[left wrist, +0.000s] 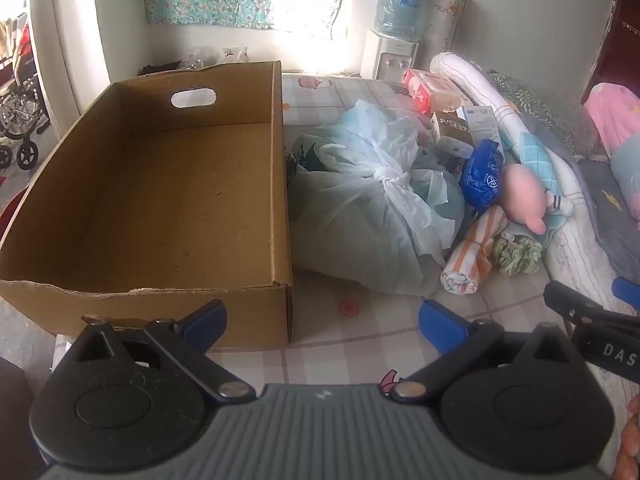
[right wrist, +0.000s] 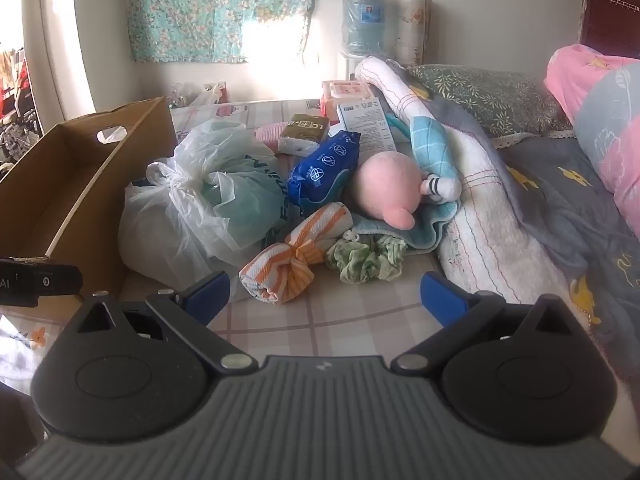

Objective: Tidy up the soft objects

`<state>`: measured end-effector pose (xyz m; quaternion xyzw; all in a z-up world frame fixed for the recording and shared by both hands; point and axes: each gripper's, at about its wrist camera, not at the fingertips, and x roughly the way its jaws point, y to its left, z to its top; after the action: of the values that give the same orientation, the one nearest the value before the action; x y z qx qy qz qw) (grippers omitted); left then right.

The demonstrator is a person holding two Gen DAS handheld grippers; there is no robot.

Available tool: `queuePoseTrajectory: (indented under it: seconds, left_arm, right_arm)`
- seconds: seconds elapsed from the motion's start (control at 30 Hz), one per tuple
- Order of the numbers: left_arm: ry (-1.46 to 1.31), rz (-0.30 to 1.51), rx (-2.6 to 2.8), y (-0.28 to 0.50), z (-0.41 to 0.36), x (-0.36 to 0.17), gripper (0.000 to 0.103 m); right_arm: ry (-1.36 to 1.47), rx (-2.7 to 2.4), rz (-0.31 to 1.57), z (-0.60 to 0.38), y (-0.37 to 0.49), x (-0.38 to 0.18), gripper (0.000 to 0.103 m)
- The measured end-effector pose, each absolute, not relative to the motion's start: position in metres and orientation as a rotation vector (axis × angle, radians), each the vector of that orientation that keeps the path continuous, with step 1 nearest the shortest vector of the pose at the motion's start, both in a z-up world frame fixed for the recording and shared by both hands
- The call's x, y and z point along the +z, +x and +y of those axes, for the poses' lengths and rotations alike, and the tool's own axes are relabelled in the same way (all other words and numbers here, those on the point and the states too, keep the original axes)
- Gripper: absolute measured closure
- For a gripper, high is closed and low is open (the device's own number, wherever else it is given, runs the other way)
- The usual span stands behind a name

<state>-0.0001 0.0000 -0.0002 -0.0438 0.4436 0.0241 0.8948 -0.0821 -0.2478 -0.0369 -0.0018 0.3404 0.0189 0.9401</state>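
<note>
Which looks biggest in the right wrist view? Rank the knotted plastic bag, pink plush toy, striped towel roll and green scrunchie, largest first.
1. Knotted plastic bag
2. Pink plush toy and striped towel roll: about alike, and the roll lies nearer the camera, so I will not rank them.
3. Green scrunchie

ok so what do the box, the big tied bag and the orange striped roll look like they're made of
Box: brown corrugated cardboard, matte, with a torn, ragged front rim and a punched handle slot.
Tied bag: thin translucent plastic film, slightly glossy and crinkled, knotted at the top.
Striped roll: seemingly soft woven cloth, perhaps a towel, judging by its fuzzy, matte surface.
</note>
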Motion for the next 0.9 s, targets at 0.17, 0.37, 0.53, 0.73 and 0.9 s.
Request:
queuePoseTrajectory:
  seconds: [0.17, 0.37, 0.53, 0.73, 0.9]
  left_arm:
    - [-0.115, 0.932, 0.047, 0.000, 0.000, -0.003, 0.000]
    - [-0.105, 0.938, 0.050, -0.002, -0.007, -0.004, 0.001]
    - [-0.122, 0.949, 0.041, -0.002, 0.001, -0.001, 0.001]
    - [-0.120, 0.959, 0.033, -0.004, 0.000, -0.001, 0.001]
    - [-0.116, 0.963, 0.028, -0.005, -0.001, -0.001, 0.001]
  right_arm:
    - [0.003, 0.039, 0.672, -0.246, -0.080, -0.036, 0.001]
    - [-0.004, 0.046, 0.667, -0.249, -0.083, -0.031, 0.001]
    - [-0.022, 0.046, 0.676, -0.246, -0.079, -0.028, 0.001]
    - [-0.040, 0.049, 0.670, -0.244, -0.079, -0.024, 0.001]
    - [-0.048, 0.042, 0.671, -0.244, -0.078, -0.023, 0.001]
